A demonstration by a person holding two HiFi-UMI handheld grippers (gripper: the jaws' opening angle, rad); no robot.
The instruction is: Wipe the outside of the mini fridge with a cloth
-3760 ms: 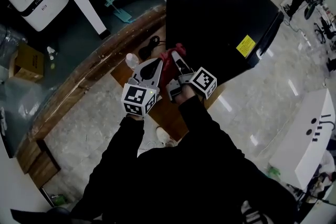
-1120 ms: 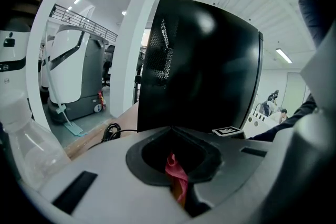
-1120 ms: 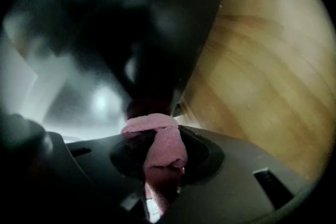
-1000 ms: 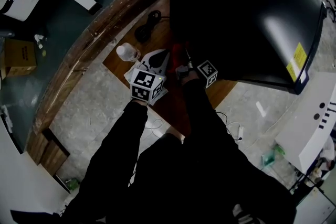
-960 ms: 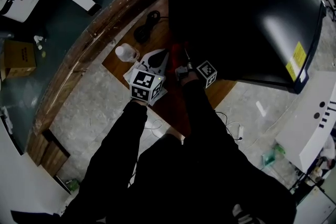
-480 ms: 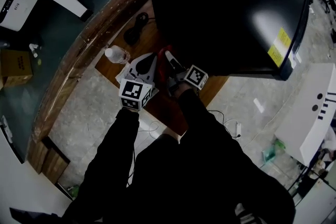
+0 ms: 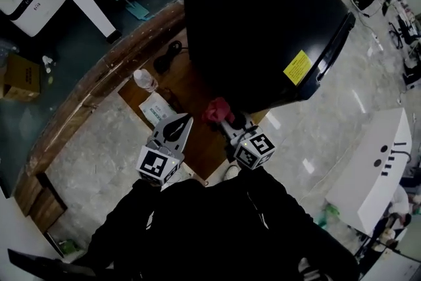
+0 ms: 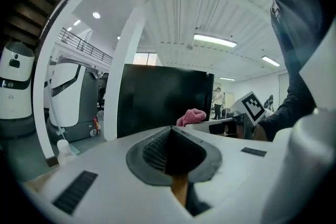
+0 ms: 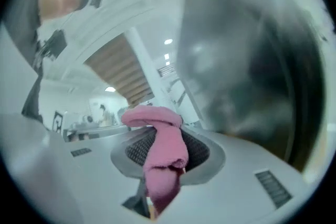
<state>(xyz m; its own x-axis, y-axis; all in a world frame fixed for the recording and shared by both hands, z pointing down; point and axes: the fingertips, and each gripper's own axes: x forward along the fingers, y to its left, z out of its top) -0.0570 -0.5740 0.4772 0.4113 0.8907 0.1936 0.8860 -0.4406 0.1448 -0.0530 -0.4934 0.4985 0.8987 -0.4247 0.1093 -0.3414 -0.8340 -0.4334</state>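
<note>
the right gripper (image 7: pixel 225 123) has its jaws pinching the soft, light pink cloth (image 7: pixel 216 108) by one bunched end, just beside the black mini fridge (image 7: pixel 263 29), so it should squash flat for wiping, while the left gripper (image 7: pixel 181 122) has its jaws pressed together on nothing.

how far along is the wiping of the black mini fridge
Done: the crumpled pink cloth is picked up, clamped in the right gripper. In hand: it is held close beside the glossy black mini fridge, low at its side; contact cannot be confirmed. Left: probably most of the wiping, since no panel looks visibly wiped. The left gripper is shut and empty.
</note>
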